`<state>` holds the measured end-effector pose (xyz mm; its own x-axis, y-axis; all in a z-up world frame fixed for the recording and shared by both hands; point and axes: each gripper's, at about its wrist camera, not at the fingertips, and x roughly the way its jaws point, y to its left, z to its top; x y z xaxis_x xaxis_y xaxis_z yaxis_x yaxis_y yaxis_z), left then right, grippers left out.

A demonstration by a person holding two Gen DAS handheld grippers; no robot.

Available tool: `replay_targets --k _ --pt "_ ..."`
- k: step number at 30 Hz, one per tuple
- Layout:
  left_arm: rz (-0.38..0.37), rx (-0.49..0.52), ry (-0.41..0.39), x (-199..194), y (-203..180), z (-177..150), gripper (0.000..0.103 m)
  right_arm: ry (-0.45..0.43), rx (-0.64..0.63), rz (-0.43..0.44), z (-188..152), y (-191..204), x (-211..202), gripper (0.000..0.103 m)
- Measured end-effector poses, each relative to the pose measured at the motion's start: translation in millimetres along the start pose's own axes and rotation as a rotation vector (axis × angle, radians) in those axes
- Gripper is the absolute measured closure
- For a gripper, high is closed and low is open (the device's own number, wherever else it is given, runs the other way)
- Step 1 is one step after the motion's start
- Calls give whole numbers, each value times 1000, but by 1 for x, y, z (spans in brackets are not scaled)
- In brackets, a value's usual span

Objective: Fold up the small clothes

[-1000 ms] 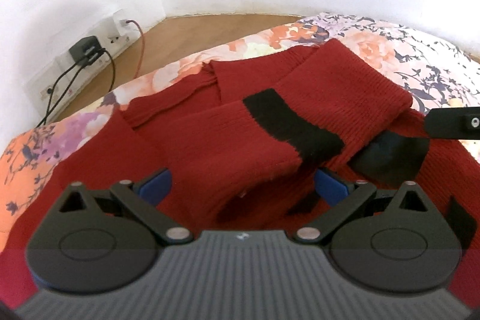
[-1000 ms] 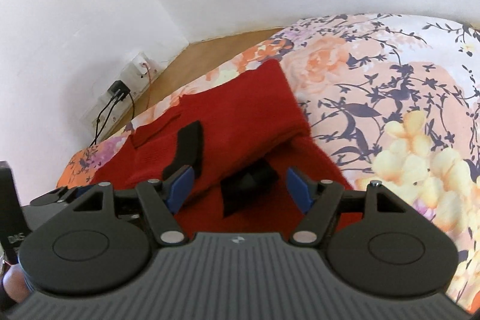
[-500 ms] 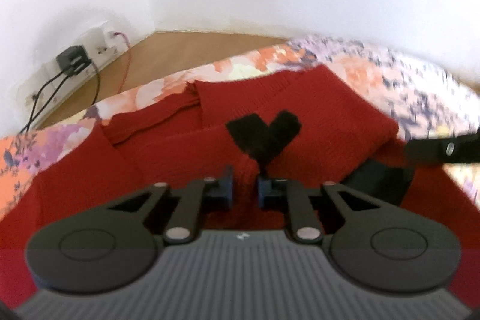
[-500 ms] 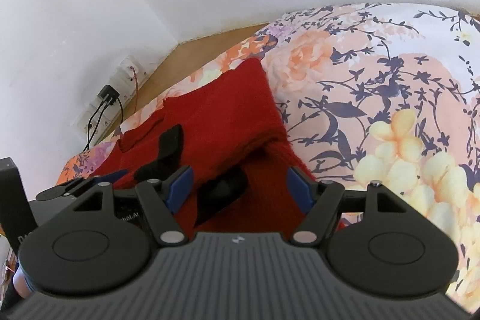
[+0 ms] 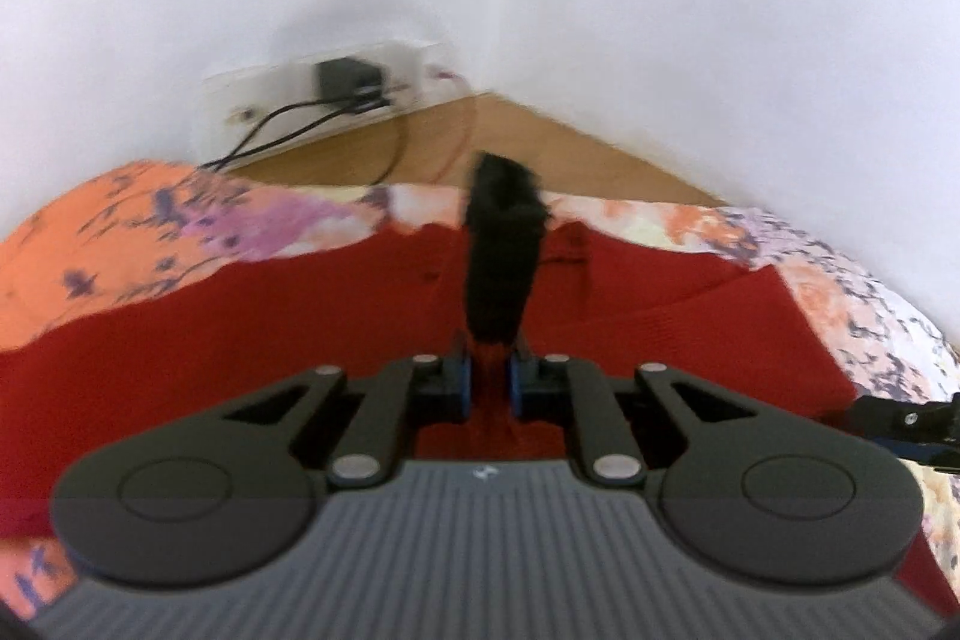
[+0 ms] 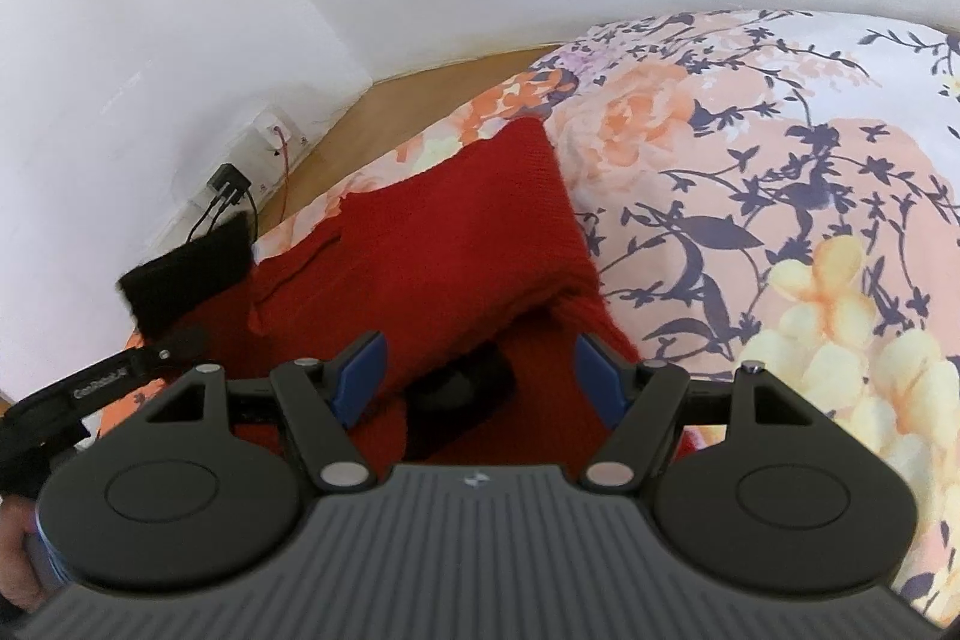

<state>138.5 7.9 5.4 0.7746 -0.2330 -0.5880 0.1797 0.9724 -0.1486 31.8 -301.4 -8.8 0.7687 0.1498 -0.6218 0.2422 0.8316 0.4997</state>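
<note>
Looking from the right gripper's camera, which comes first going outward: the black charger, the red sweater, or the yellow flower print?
1. Red sweater, between the open right gripper fingers.
2. Yellow flower print, to the right.
3. Black charger, far left by the wall.

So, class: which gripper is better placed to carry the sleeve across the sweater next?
Left. The left gripper is shut on the sleeve, cuff lifted. The right gripper hangs open over the sweater, holding nothing.
</note>
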Motion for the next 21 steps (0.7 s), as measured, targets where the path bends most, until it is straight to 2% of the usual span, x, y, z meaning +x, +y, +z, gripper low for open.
replay_targets --k 5,7,9,13,18,21 --pt "60 -48 31 -2 21 -10 87 7 -9 12 2 5 6 27" --pt "68 -81 63 -1 31 -15 82 11 -18 9 2 7 8 27" --pt "80 -120 91 -1 40 -20 70 15 -24 11 2 10 10 27" --pt "90 -180 127 -6 57 -31 61 24 -28 19 2 12 13 27" --pt "79 -211 111 -15 72 -30 53 32 -44 26 5 14 13 27" --pt "71 -213 108 -7 78 -21 53 30 -64 35 10 15 11 27"
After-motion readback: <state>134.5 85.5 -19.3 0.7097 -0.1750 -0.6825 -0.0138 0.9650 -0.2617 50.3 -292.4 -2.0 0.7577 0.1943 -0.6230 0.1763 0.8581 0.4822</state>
